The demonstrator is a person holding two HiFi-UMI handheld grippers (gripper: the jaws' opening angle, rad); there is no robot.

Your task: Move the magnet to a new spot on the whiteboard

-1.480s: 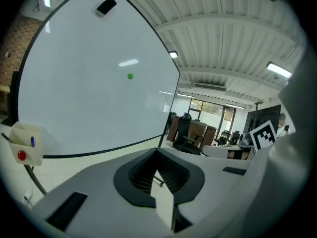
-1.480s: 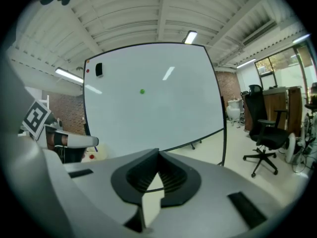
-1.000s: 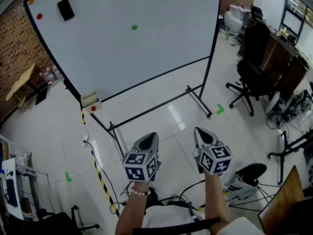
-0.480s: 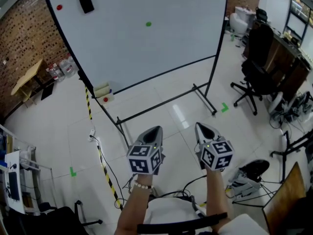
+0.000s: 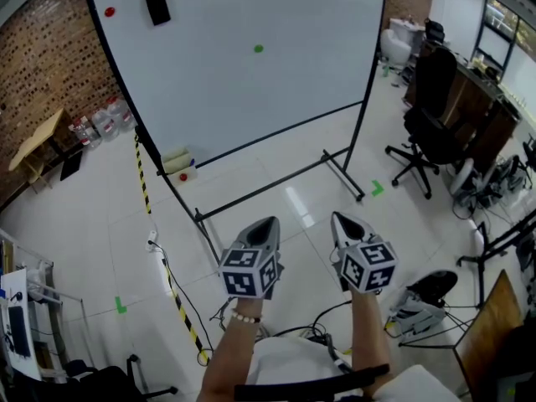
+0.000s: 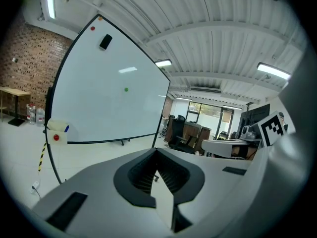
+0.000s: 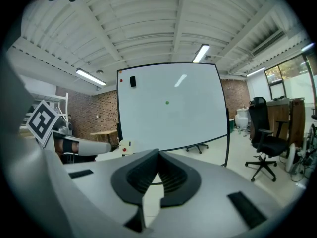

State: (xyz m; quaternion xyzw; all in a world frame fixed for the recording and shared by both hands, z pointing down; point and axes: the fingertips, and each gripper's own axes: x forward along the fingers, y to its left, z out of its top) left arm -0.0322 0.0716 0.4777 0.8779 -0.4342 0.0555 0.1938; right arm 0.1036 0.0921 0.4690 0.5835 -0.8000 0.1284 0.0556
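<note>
On the large white whiteboard (image 5: pixel 293 90) in its black stand, a small red round magnet (image 5: pixel 110 12) and a black rectangular eraser (image 5: pixel 157 7) sit at the upper left. The small green round magnet (image 5: pixel 258 48), which we take as the task's, sits near the middle, well apart from both tongs. Our left gripper (image 5: pixel 268 221) has its jaws closed together on nothing, and the green magnet lies at twelve o'clock from it. Our right gripper (image 5: pixel 342 219), likewise closed and empty, finds it at eleven o'clock. The magnet is round, so it has no long axis. We judge the left gripper slightly nearer.
</note>
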